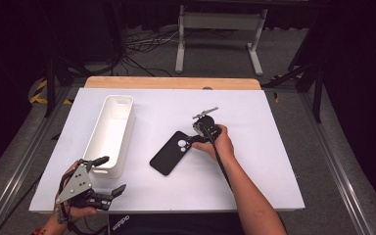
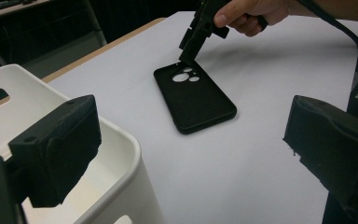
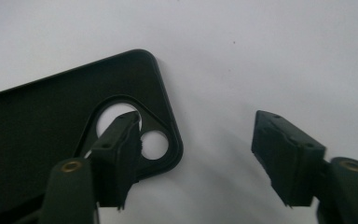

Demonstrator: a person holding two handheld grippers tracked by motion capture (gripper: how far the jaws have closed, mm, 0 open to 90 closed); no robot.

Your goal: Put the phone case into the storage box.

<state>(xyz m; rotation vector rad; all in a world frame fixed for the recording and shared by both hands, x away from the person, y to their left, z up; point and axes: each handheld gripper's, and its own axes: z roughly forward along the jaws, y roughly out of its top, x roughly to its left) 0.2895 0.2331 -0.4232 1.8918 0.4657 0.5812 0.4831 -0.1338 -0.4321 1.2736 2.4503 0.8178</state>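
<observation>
Nearest me, white "adidas" lettering (image 1: pixel 119 219) shows at the worktop (image 1: pixel 274 161) edge. My right fingers (image 3: pixel 196 140) straddle the black phone case's (image 3: pixel 51 130) camera corner, not gripping; left fingers (image 1: pixel 108 175) gape beside the white bin (image 1: pixel 108 128).

Phone case (image 1: pixel 170 152) lies flat near the table (image 1: pixel 274 161) centre, w/ the bin (image 1: pixel 111 133) just to its left, long side running front to back, well apart from the case. Right gripper (image 1: pixel 194 141) sits at the case's far-right corner, one jaw over the camera cutout, other jaw off the edge over bare table. Left gripper (image 1: pixel 108 174) is at the near-left corner of the table, right by the bin's near end.
</observation>
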